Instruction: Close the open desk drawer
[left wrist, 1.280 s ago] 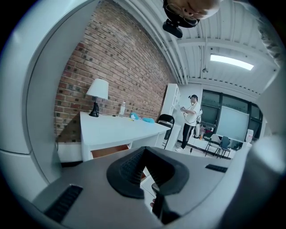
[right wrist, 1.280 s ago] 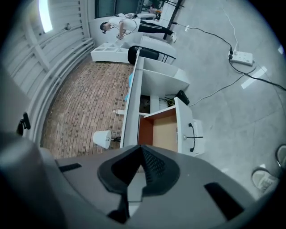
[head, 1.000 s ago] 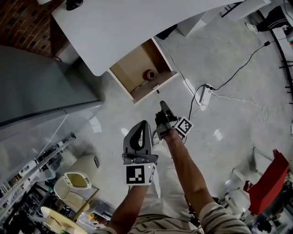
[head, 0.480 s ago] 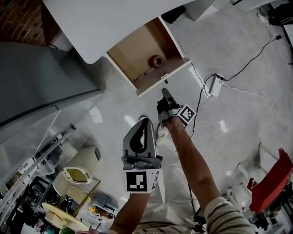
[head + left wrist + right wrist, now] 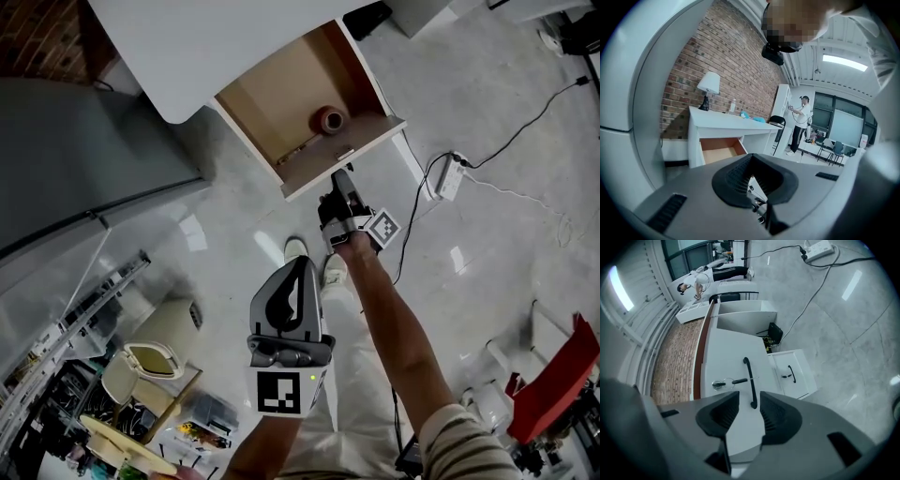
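Note:
The white desk point(image 5: 216, 37) has its drawer point(image 5: 281, 94) pulled out, wood inside, with a reddish roll of tape point(image 5: 328, 119) in it. In the right gripper view the white drawer front point(image 5: 726, 357) fills the middle, with a black bar handle point(image 5: 749, 376) and a key in its lock point(image 5: 725, 382). My right gripper point(image 5: 339, 178) point(image 5: 749, 398) points at that front; its jaws are opening, with the handle's near end just ahead of the gap and the pads not pressing on it. My left gripper point(image 5: 301, 265) point(image 5: 751, 161) hangs back, shut and empty.
A power strip point(image 5: 450, 176) with cables lies on the floor to the right. A second small drawer unit point(image 5: 792, 373) stands beside the desk. A grey cabinet point(image 5: 75, 178) is at left, a bin point(image 5: 155, 352) lower left, a red chair point(image 5: 553, 375) lower right. A person point(image 5: 799, 124) stands far off.
My right gripper has come up to the drawer front and its jaws have gone from shut to parted. The left gripper has sunk lower in the head view, still shut.

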Available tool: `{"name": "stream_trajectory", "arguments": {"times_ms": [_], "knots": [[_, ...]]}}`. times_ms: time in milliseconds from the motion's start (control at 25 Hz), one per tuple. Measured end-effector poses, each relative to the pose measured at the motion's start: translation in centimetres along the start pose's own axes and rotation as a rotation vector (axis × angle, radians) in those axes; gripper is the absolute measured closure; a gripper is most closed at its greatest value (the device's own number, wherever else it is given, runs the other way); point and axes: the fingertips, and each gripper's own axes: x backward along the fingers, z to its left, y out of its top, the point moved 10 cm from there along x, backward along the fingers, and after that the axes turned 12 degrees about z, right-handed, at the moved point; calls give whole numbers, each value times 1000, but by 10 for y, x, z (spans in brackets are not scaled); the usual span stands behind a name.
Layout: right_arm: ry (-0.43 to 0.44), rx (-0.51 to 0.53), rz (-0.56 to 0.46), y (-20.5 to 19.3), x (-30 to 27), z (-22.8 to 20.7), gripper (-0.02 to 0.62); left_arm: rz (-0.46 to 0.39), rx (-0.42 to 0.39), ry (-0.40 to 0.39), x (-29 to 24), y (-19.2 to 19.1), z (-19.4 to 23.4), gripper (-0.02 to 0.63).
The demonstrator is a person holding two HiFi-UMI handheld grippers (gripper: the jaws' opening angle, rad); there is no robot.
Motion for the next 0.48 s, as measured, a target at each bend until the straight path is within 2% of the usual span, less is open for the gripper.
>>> {"name": "stream_trajectory", "arguments": {"times_ms": [200, 480], "knots": [[26, -12, -32, 0, -12, -13, 468, 30, -1, 2, 1, -14, 6, 600], [89, -8, -101, 11, -19, -22, 436, 17, -7, -2, 2, -14, 8, 600]]}}
